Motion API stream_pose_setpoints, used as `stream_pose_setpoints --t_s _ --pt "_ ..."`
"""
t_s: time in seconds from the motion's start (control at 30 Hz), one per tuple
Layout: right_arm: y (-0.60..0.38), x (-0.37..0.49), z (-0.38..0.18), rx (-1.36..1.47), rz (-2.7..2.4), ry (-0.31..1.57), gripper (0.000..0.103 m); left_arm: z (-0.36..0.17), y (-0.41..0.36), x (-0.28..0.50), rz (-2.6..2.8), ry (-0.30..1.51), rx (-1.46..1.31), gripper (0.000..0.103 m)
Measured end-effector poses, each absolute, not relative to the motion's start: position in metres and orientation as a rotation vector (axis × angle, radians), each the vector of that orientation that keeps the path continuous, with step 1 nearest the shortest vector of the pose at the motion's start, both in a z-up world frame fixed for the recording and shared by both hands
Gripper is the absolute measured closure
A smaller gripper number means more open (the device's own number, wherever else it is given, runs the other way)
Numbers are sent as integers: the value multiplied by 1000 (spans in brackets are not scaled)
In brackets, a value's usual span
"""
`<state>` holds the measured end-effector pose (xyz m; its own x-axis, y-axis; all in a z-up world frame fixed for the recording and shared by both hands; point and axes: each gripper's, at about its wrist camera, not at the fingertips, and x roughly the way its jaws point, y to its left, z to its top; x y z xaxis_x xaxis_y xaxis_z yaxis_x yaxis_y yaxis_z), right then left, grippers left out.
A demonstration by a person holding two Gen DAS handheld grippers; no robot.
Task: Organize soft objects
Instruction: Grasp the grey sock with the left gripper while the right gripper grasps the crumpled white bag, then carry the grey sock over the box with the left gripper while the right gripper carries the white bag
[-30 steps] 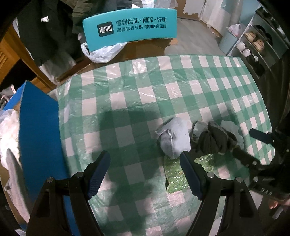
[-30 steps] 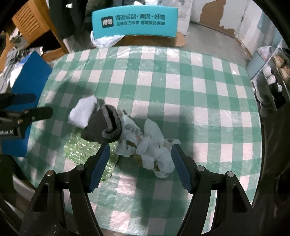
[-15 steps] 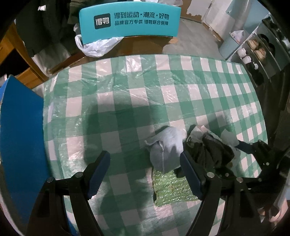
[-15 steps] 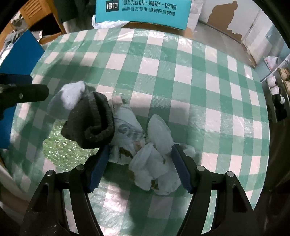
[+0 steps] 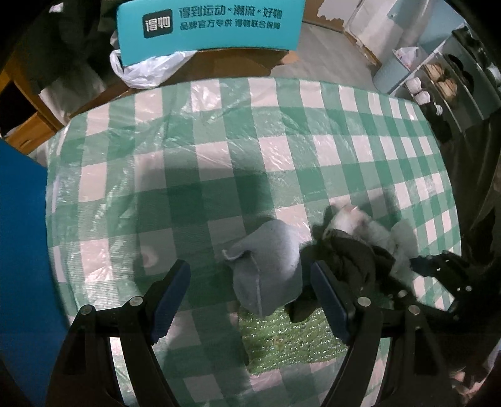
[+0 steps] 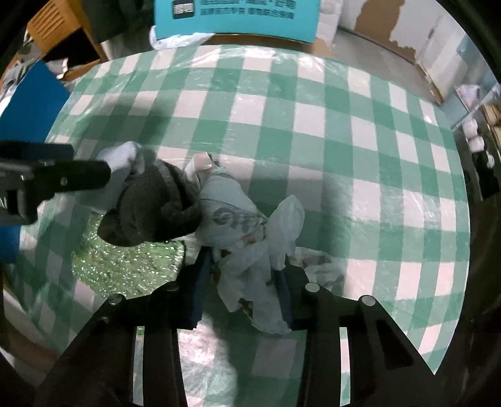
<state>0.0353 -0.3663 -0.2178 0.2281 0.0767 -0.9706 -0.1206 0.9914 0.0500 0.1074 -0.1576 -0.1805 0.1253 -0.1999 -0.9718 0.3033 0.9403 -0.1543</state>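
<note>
Green-checked table [image 5: 219, 150], teal sign [image 5: 206, 28] beyond.

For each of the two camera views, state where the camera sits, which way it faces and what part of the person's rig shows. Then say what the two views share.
Left wrist: on the left gripper, looking forward and down at the light grey sock; its open jaws frame the bottom.
Right wrist: on the right gripper, facing the white printed cloth between its narrowed jaws; the left gripper enters at left.
Shared: checkered tablecloth, dark sock, green glitter patch, teal sign.
</note>
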Motion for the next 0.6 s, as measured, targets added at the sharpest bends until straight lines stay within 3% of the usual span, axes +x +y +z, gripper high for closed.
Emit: stream_pose_setpoints --t_s 0.4,0.43,0.5,0.6 --pt "-404 32 -198 149 6 1305 68 -204 -172 104 -358 1399 184 25" --pt "-404 29 -195 155 7 1299 68 -204 -172 103 -362 1397 187 28" --pt "-404 24 -189 165 10 1280 68 -205 -171 101 -368 1400 196 47" --pt "-402 19 -181 173 23 1261 68 -204 -173 97 -379 1394 223 66"
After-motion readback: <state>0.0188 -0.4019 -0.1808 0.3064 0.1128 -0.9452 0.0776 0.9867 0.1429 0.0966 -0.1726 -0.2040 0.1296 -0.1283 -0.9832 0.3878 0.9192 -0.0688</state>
